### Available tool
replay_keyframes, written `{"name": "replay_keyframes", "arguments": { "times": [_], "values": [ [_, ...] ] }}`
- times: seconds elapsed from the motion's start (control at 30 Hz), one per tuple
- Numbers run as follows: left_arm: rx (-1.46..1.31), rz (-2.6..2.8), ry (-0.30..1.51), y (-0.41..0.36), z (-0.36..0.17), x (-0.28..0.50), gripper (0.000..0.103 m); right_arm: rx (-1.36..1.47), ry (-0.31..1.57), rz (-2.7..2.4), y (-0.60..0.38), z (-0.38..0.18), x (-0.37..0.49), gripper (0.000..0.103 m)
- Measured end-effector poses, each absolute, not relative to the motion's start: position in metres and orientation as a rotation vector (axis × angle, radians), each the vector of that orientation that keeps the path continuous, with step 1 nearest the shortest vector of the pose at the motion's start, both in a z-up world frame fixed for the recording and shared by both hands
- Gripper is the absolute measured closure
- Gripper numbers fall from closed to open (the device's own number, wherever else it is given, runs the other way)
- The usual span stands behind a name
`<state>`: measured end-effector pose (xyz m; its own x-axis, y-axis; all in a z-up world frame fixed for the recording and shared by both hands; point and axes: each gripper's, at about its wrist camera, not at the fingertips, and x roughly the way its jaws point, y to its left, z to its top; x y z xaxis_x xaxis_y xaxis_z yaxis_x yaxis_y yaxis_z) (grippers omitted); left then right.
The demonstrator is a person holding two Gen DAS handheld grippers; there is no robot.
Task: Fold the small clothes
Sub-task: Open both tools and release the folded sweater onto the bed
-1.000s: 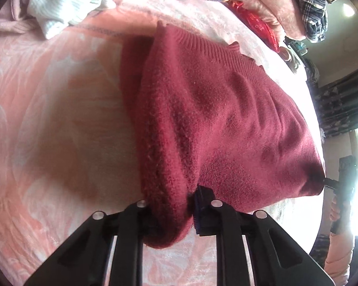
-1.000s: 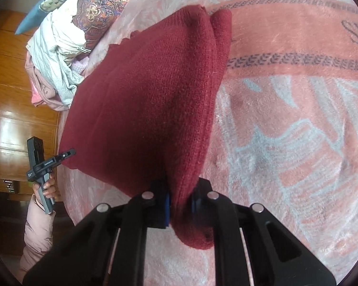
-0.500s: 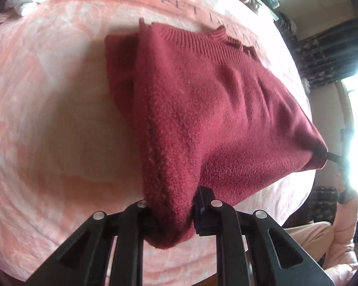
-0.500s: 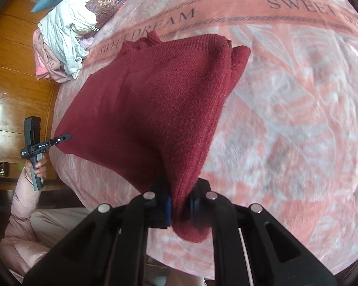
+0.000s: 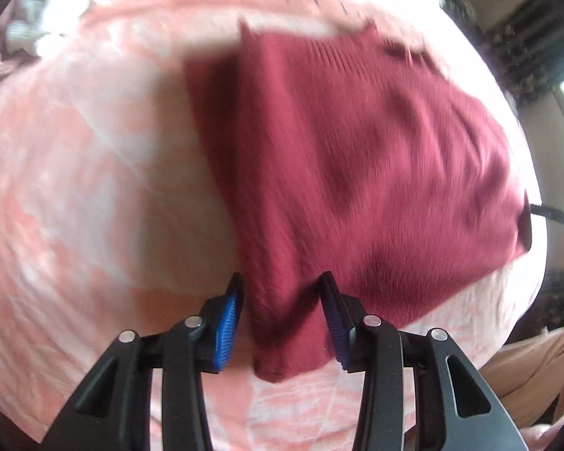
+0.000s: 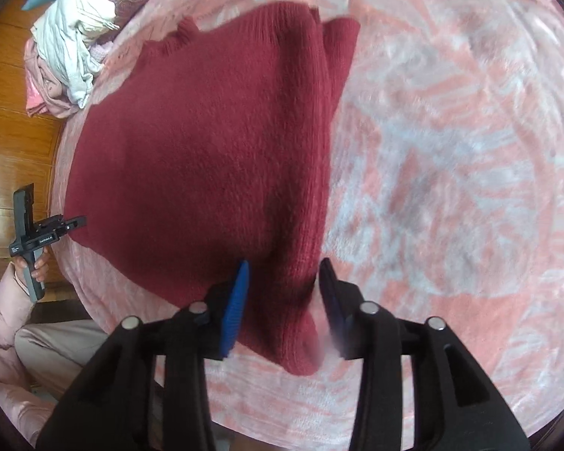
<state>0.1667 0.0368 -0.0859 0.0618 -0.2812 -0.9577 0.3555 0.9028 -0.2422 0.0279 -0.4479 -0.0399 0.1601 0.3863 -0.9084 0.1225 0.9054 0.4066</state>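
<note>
Since half a second ago, both pairs of jaws have been parted and the dark red sweater (image 5: 357,173) has been let go; before that, each near corner was pinched tight. The left gripper (image 5: 280,293) is now seen spread wide, its blue-padded fingers (image 5: 227,323) standing clear on either side of the sweater's near left corner, which is draped between them without being clamped. The right gripper (image 6: 284,282) is likewise held wide apart, with the near right corner hanging loose in the gap. The sweater is laid folded on the pink patterned blanket (image 6: 451,150), its ribbed hem turned toward the far edge and a narrower folded layer showing along one side. Whether the corners are fully settled on the blanket cannot be told, as the left view is blurred. A heap of pale clothes (image 6: 71,37) is seen at the far left of the bed, well apart from the sweater.
</note>
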Motion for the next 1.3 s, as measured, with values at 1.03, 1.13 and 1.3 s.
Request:
{"name": "replay_keyframes", "arguments": {
  "times": [1.03,1.13,1.3],
  "values": [
    [0.072,-0.288,1.268,-0.022,-0.106,0.285,0.092,0.457,1.222,0.177,-0.467,-0.038,0.183,0.097],
    [0.198,-0.278,1.24,-0.036,-0.113,0.282,0.088,0.466,1.311,0.143,-0.464,-0.076,0.184,0.097],
    [0.223,-0.249,1.229,-0.039,-0.104,0.279,0.068,0.413,1.301,0.121,-0.46,-0.068,0.18,0.093]
  ]
}}
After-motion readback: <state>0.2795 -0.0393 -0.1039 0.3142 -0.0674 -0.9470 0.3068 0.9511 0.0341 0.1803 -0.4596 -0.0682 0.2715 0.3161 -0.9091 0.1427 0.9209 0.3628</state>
